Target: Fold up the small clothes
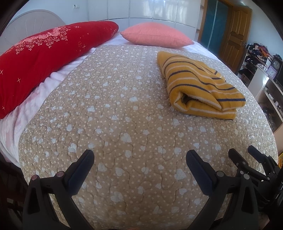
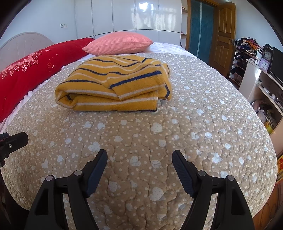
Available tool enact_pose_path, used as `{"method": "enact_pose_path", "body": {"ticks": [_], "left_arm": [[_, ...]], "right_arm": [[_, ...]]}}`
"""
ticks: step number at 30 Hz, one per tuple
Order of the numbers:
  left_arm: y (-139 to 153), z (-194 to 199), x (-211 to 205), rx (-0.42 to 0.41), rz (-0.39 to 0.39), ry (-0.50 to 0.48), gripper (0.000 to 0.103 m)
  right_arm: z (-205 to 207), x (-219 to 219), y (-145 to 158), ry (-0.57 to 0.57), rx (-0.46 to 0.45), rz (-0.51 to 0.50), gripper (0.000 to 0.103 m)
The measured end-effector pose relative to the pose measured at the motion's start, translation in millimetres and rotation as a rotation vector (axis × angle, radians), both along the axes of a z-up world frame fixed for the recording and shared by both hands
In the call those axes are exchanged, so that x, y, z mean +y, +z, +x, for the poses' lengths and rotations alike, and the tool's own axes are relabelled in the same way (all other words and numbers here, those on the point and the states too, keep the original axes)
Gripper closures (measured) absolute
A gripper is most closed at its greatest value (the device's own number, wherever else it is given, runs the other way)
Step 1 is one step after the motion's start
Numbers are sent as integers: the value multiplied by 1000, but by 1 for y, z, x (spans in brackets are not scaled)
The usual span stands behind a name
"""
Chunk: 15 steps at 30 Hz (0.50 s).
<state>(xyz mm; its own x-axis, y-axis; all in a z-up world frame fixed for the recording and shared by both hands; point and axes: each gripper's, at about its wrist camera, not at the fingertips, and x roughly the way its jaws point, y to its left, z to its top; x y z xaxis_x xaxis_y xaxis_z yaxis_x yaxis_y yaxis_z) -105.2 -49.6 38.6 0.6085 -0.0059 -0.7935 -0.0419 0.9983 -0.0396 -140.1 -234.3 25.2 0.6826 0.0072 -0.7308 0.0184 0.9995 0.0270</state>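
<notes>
A yellow garment with navy and white stripes (image 1: 199, 85) lies folded into a thick bundle on the beige heart-print quilt (image 1: 123, 123), at the right in the left wrist view and ahead, left of centre, in the right wrist view (image 2: 113, 83). My left gripper (image 1: 139, 159) is open and empty above the quilt's near part, well short of the garment. My right gripper (image 2: 139, 159) is open and empty, also short of the garment. The right gripper shows in the left wrist view (image 1: 245, 154) at the lower right. One finger of the left gripper shows in the right wrist view (image 2: 16, 139).
A red flowered pillow (image 1: 44, 58) lies along the left side and a pink pillow (image 1: 155, 36) at the head of the bed. A white wardrobe (image 2: 132, 16) and a wooden door (image 2: 224, 35) stand behind. Cluttered shelves with clocks (image 2: 265, 58) stand at the right.
</notes>
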Motion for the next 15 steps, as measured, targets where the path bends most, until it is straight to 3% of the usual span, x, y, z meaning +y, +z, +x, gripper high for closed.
{"method": "enact_pose_path", "body": {"ticks": [15], "left_arm": [[-6, 3, 2, 20, -11, -1, 0]], "right_arm": [[-1, 3, -2, 2, 2, -7, 22]]}}
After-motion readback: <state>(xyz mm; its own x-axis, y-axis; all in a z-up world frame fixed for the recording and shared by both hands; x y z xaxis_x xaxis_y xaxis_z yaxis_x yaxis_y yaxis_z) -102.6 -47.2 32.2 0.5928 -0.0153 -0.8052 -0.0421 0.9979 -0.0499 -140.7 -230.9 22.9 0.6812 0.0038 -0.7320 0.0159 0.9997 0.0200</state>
